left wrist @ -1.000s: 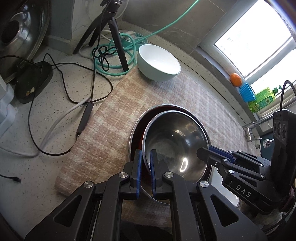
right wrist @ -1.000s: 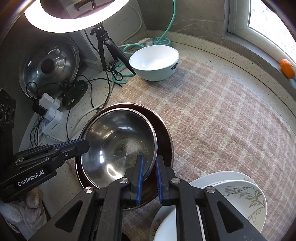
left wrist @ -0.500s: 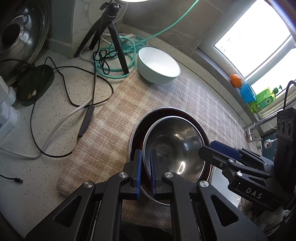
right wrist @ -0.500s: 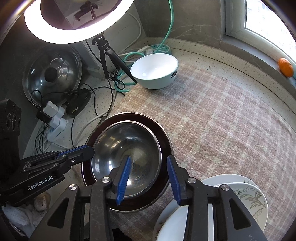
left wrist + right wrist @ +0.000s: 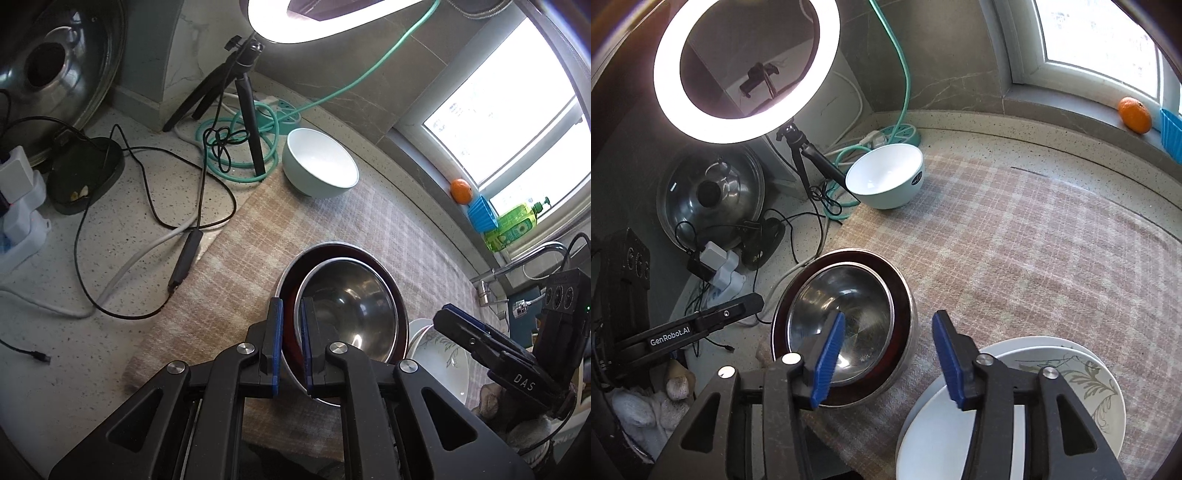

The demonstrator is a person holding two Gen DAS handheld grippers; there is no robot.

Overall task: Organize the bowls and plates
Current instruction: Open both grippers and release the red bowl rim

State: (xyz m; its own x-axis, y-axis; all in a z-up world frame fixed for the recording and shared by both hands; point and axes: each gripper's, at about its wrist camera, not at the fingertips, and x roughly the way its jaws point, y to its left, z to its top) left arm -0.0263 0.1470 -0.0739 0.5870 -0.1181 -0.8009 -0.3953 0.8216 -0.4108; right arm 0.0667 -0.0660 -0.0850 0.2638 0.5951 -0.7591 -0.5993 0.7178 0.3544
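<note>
Left gripper (image 5: 291,343) nearly closed, seemingly pinching outer bowl (image 5: 400,306) rim; right gripper (image 5: 888,360) opening, empty, above steel bowl (image 5: 857,310).

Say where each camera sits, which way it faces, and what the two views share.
Left wrist: on the left gripper, angled down over the steel bowl; its pads clamp the outer bowl's rim; the right gripper shows.
Right wrist: on the right gripper, jaws opening and empty, angled down; the left gripper shows.
Shared: nested bowls, white bowl, plates, ring light.
</note>
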